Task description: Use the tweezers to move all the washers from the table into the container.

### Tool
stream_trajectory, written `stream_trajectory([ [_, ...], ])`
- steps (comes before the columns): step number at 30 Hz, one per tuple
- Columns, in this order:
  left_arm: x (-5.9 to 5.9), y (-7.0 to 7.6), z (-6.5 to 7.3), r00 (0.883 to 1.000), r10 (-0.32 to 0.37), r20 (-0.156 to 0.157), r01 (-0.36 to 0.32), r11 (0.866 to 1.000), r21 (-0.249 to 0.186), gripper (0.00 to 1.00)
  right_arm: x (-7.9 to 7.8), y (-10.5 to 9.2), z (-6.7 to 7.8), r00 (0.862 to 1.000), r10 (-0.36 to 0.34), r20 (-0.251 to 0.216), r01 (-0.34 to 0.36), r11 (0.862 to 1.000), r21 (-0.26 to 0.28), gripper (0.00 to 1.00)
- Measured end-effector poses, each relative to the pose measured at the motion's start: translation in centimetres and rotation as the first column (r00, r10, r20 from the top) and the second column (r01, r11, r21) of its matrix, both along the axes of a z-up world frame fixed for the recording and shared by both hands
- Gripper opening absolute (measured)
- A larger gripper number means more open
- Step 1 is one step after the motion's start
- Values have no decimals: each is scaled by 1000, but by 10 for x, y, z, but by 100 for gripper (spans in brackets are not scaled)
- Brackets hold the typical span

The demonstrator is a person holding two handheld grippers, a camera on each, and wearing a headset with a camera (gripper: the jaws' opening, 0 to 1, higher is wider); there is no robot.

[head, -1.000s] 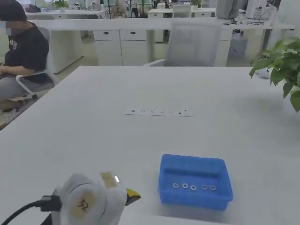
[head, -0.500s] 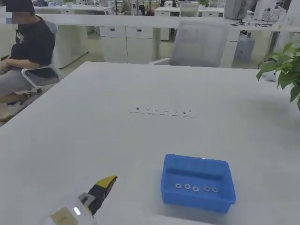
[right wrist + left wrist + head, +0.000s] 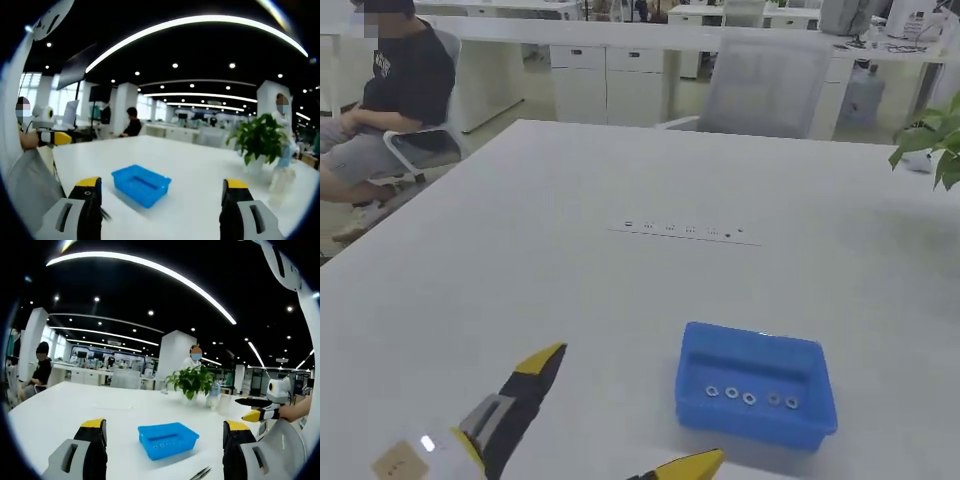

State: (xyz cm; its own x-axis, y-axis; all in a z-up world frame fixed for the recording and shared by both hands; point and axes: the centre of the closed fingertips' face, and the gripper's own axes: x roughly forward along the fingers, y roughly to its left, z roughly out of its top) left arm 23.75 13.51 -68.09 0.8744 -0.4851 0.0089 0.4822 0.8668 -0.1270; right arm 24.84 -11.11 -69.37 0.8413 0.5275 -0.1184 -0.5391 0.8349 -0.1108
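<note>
Metal tweezers (image 3: 201, 473) tip lies on the white table (image 3: 570, 280), at 5 o'clock in the left gripper view. Left gripper (image 3: 164, 424): jaws spread wide, nothing held. Right gripper (image 3: 160, 183): same, wide apart and empty. Blue container (image 3: 750, 425) at 12 o'clock of the left, 11 of the right; five washers (image 3: 749, 398) in a row inside. Beyond: plant (image 3: 190, 381) at 1 o'clock, seated person (image 3: 395, 95) at 10 in the head view.

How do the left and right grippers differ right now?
Left gripper has the blue container centred between its jaws; right gripper has it nearer its left-hand jaw. In the head view, left shows a jaw lengthwise, right a yellow tip. Both are open.
</note>
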Motion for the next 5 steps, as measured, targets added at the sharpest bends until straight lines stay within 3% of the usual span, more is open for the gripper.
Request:
stream_trajectory([
  [5,0,0,-7,1000,8,-29,-7,999,32,99,0,-4,-6,999,-15,-34,14,1000,-16,95],
])
